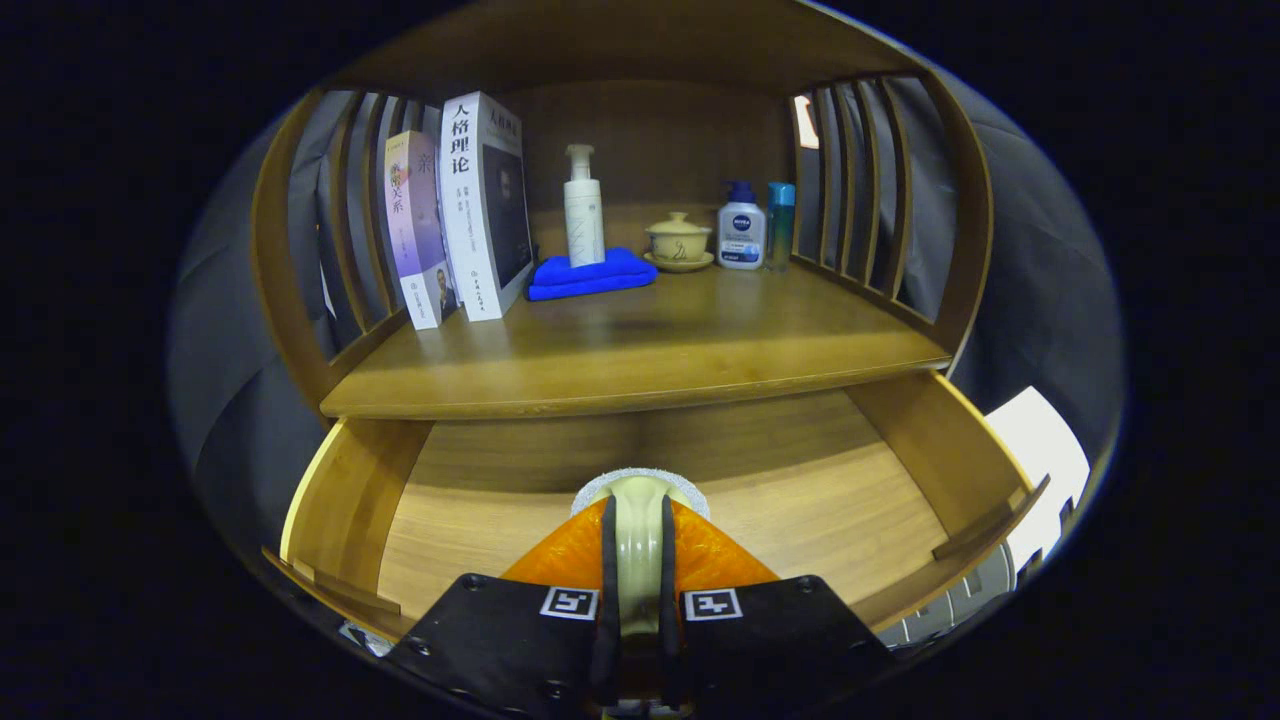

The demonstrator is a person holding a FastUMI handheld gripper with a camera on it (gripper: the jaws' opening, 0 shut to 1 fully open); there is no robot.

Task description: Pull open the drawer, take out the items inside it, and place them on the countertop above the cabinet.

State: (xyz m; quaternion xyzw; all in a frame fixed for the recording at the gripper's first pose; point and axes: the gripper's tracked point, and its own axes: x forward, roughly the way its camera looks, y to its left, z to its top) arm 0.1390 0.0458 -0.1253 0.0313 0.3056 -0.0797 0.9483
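My tongs [638,560] are clamped onto a pale, rounded thing [638,535], both fingers pressing its sides. It sits edge-on between them, so I honestly can't tell what it is, maybe a small dish or lid. There's a speckled grey rim at its top.

The drawer [900,500] is pulled out right under the tongs, and I'm looking down into its bare wooden bottom. Its side walls run off at roughly 10 and 2 o'clock from the fingers.

Beyond the drawer at 12 o'clock is the worktop [640,350] of the cabinet, with slatted wooden sides and a back panel. At the back of it, starting around 11 o'clock, stand two books [455,215] leaning against each other. Just beside them is a folded blue cloth [590,275] with a white pump bottle [583,215] standing upright on it. Next along, towards 1 o'clock, is a small cream lidded cup on a saucer [679,243], then a white bottle with a blue pump [741,228] and a slim teal bottle [780,220] touching it or very nearly so.

The front half of the worktop is bare wood.
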